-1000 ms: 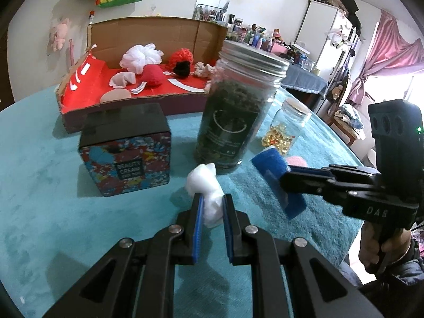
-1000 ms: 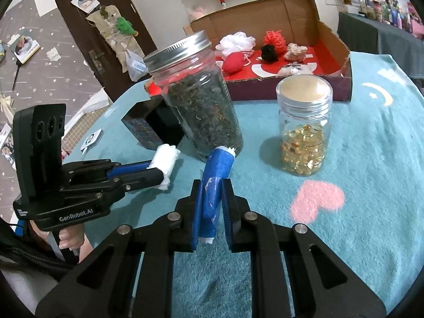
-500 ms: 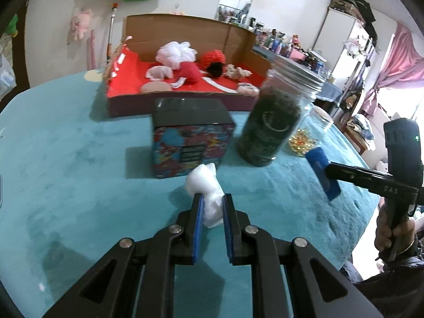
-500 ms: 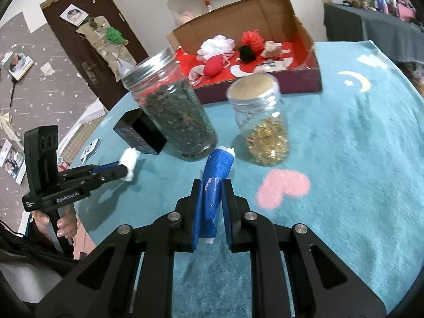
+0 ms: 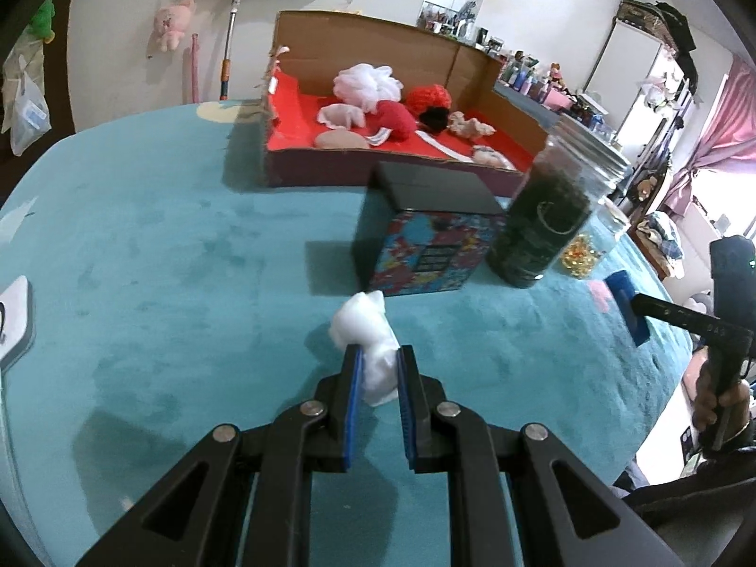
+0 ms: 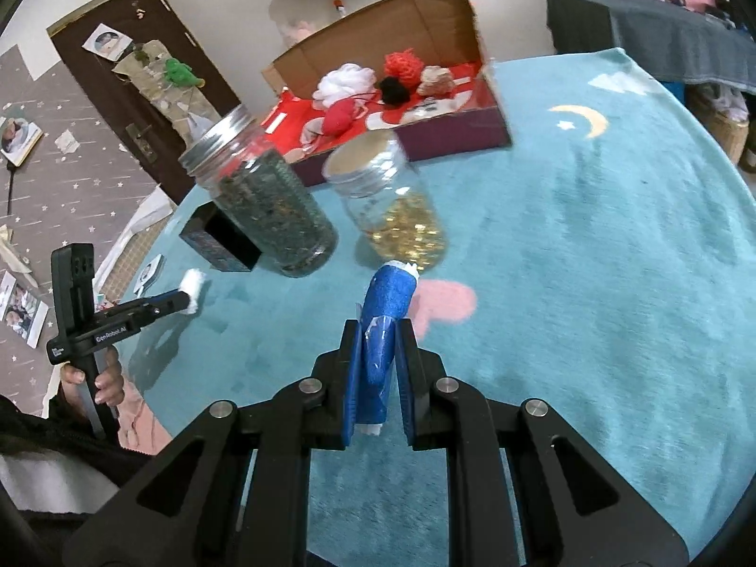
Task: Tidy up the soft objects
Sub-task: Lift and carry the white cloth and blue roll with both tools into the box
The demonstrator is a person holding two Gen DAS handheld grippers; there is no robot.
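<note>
My left gripper [image 5: 376,359] is shut on a white cotton wad [image 5: 366,336], held above the teal table cover. It also shows in the right wrist view [image 6: 186,303] with the white wad [image 6: 193,289]. My right gripper [image 6: 376,333] is shut on a blue sponge roll [image 6: 386,314]; in the left wrist view the blue sponge [image 5: 626,308] shows at the far right. A cardboard box with red lining [image 5: 288,104] at the back holds several soft things: a white pouf [image 5: 368,82], red yarn balls [image 5: 396,118], a black pompom [image 5: 434,118].
A patterned black-lidded tin [image 5: 425,231], a tall jar of dark leaves [image 5: 543,227] and a small jar of gold pieces [image 6: 392,203] stand between the grippers and the box. A white-grey flat item [image 5: 16,321] lies at the table's left edge.
Both grippers have pulled back and risen from the jars, each still holding its item. The left view has swung left, so the box and tin sit more central and farther off.
</note>
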